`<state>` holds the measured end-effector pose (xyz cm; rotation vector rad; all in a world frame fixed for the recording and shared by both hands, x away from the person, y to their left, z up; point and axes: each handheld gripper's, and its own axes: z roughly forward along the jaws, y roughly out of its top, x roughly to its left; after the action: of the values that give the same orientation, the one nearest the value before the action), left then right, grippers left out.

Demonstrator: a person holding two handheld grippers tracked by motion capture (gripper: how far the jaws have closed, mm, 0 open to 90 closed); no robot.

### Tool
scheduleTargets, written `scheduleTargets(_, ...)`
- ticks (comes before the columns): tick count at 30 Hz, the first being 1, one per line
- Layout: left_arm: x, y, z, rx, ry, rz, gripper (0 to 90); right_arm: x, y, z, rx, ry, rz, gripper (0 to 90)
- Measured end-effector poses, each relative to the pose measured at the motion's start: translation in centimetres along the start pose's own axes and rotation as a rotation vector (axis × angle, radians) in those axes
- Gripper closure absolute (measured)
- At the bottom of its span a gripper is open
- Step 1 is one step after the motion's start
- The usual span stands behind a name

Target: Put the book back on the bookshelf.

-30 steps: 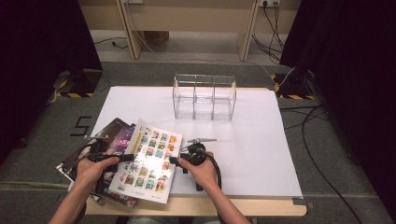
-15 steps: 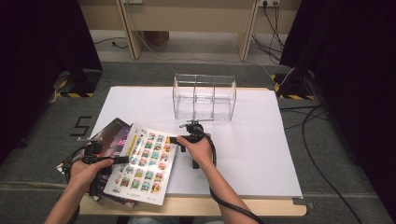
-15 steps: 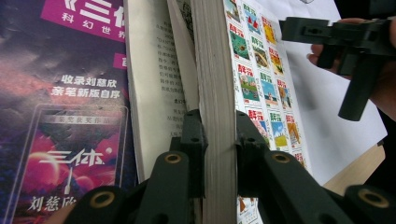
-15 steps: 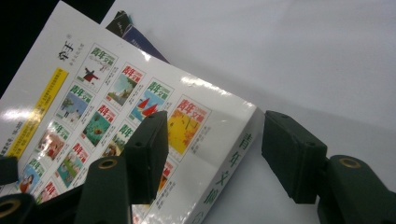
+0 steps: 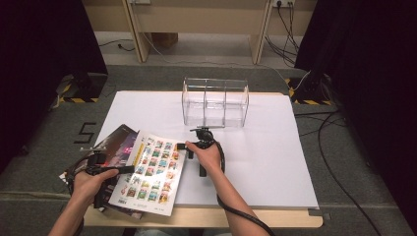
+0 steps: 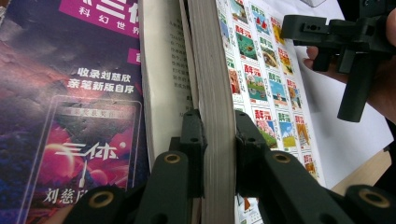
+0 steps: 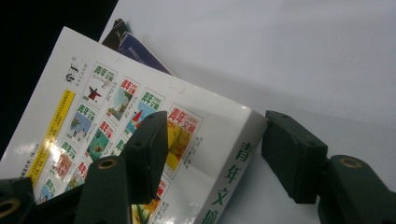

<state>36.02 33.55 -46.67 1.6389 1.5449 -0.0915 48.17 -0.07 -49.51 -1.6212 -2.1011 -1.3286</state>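
White table sheet (image 5: 275,162) | left gripper (image 6: 218,140) clamps thick white magazine (image 5: 152,172) edge | right gripper (image 7: 212,154) open, jaws straddling its spine corner, not pressing

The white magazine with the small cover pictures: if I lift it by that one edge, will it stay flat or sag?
Probably sags: the white magazine is a thick softcover, and the left gripper pinches only one edge. It looks fairly heavy, given its wide page block. The glossy cover may slip, so support from the right gripper, open around its spine corner, seems wise.

Grey carpet floor (image 5: 44,147), black curtains (image 5: 44,44) both sides, wooden desk legs (image 5: 135,29) at back.
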Motion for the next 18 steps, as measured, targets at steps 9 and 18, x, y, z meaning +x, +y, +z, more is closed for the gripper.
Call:
scheduleTargets(9, -0.03, -0.1, 0.12, 0.001, 0.024, 0.006, 76.3, -0.86, -0.35, -0.34, 0.0, 0.1, 0.176, 56.9)
scheduleTargets(18, 0.03, -0.19, 0.14, -0.004, 0.026, 0.003, 76.0, -0.38, -0.87, 0.07, 0.026, 0.143, 0.202, 57.0)
